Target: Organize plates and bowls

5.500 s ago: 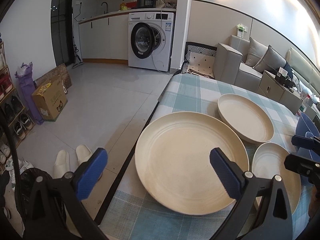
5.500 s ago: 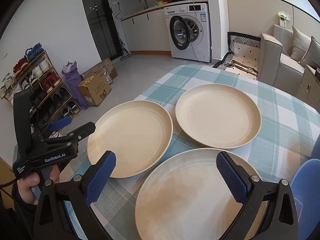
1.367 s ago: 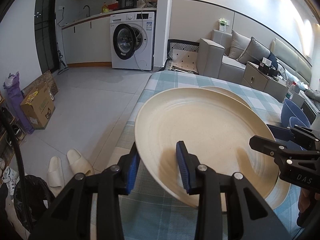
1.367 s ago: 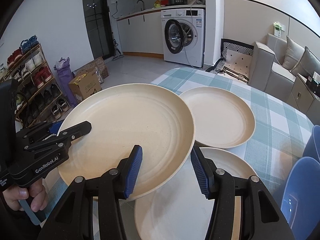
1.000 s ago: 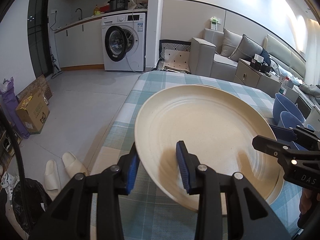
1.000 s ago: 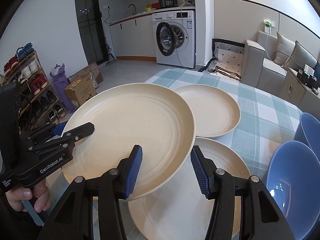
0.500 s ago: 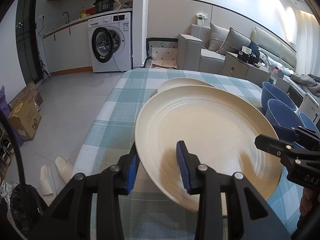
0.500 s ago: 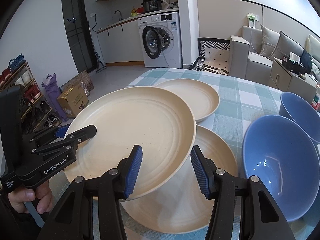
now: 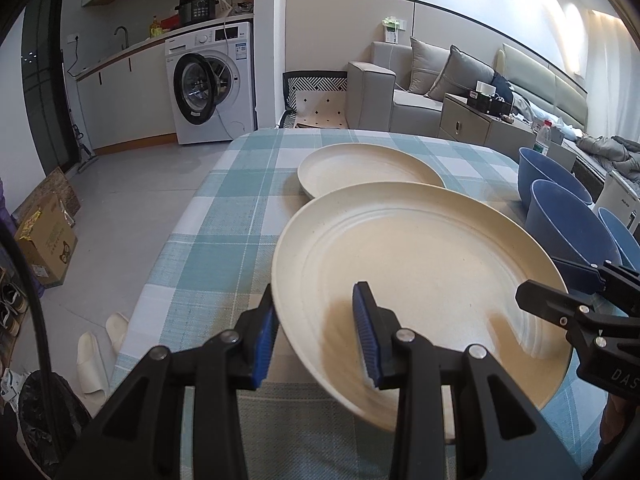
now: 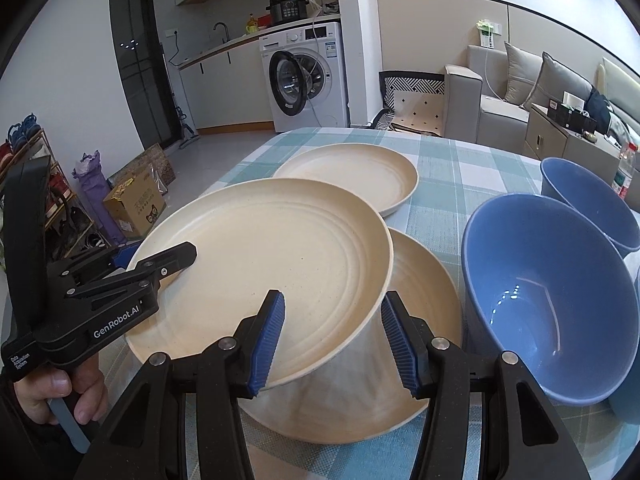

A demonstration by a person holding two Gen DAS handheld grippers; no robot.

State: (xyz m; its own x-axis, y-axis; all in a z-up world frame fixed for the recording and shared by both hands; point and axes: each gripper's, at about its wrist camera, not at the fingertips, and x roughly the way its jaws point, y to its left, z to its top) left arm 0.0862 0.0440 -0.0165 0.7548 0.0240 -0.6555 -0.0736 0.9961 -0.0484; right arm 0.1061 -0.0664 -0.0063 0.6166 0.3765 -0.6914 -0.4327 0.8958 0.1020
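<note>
1. The desk (image 9: pixel 224 216), under a teal and white checked cloth, carries all the dishes; every place below is given from the held plate.
2. The held plate (image 9: pixel 420 280), cream and the widest dish in sight, hangs tilted above the desk, its left rim nipped by the left gripper (image 9: pixel 316 332) and its near rim lying between the fingers of the right gripper (image 10: pixel 332 340).
3. A second cream plate (image 10: pixel 420 320) rests flat on the desk directly under the held plate, showing beyond its right and near edges in the right wrist view.
4. A third cream plate (image 9: pixel 368 168) lies on the desk just behind the held plate, apart from it.
5. A blue bowl (image 10: pixel 552 292) stands just to the right of the held plate, close beside the second plate; whether the two touch cannot be told.
6. A second blue bowl (image 10: pixel 588 200) stands behind the first, to the right of the held plate and farther from it.
7. The left gripper is clamped on the held plate's rim, one blue pad under it and one on the upper face.
8. The right gripper has its fingers apart, spanning the held plate's near rim; the left pad lies over the plate and the right pad stands clear of the edge.
</note>
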